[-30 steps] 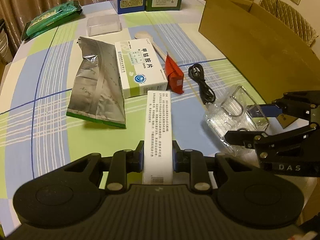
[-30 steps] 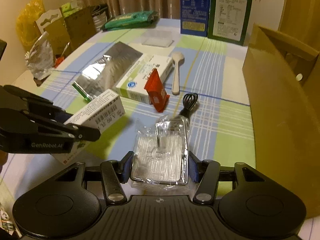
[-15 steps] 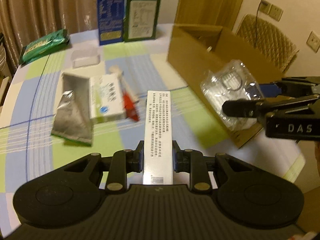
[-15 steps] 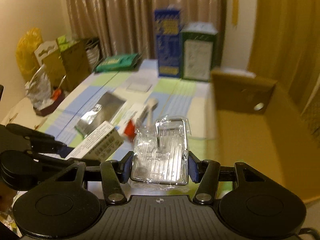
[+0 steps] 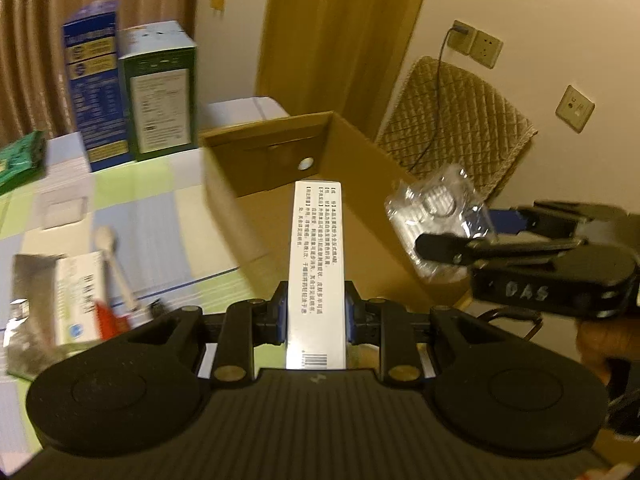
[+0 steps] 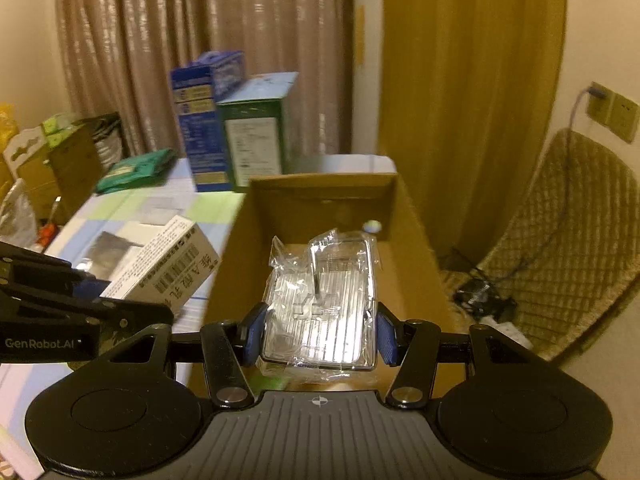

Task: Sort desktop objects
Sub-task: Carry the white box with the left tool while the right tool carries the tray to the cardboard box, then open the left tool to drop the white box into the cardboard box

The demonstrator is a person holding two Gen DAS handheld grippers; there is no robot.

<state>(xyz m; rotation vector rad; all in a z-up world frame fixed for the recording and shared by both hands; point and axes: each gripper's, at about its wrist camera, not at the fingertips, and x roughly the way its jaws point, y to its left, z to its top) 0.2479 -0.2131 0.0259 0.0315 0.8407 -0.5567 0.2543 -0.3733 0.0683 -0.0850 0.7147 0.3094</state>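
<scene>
cardboard box [image 6: 320, 196]: 1 | upright cartons [image 5: 160, 92]: 2 | spoon [image 5: 108, 244]: 1

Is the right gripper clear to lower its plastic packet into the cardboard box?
Probably yes. The right gripper holds the clear plastic packet over the open cardboard box; the floor showing below looks bare. The left gripper, with its white carton, is off to the side.

Checked tablecloth table [image 5: 132, 212] with cardboard box [image 5: 360, 148], two upright cartons [image 5: 158, 92], spoon [image 5: 112, 256], foil pouch [image 5: 28, 304].
</scene>
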